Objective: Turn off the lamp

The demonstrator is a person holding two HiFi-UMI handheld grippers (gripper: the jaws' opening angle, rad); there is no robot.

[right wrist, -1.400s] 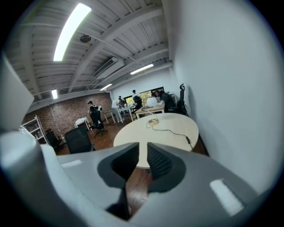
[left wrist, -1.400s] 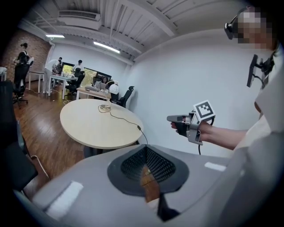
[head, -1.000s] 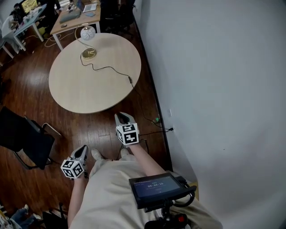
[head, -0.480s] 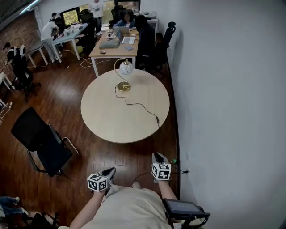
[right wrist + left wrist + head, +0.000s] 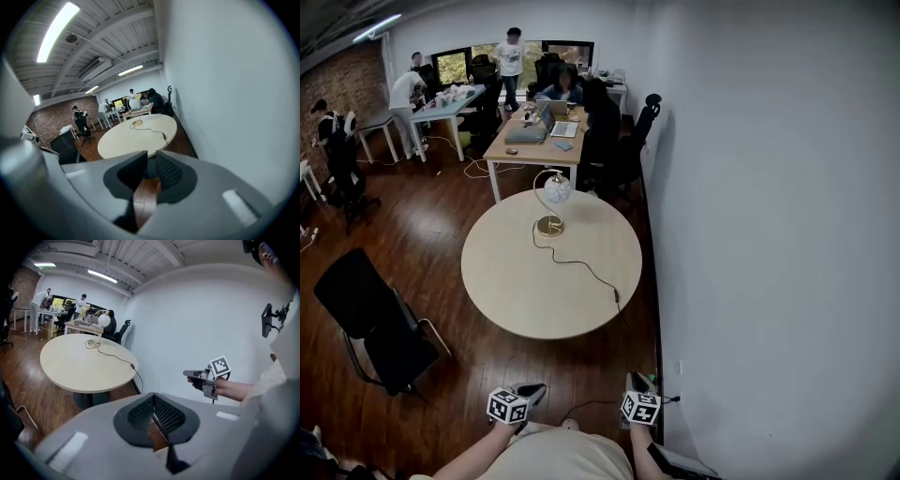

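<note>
Since 1 second ago the table [image 5: 516, 291] looks farther off. The left gripper [image 5: 530, 389] is clenched and empty, the right gripper [image 5: 639, 382] slightly parted and empty. The lamp [image 5: 557, 188], a white globe on a gold base, stands on the table's far side.

lamp [image 5: 549, 225]: white globe, gold stem and base | cord [image 5: 615, 295]: black | table [image 5: 516, 291]: pale beige top | floor [image 5: 441, 234]: dark reddish-brown planks | chair [image 5: 370, 323]: black | brick wall [image 5: 347, 80]: red-brown | side wall [image 5: 769, 234]: plain white | left gripper [image 5: 152, 416] and right gripper [image 5: 151, 164]: grey shells, black ribbed pads | cubes [image 5: 508, 406]: white with black square markers
</note>
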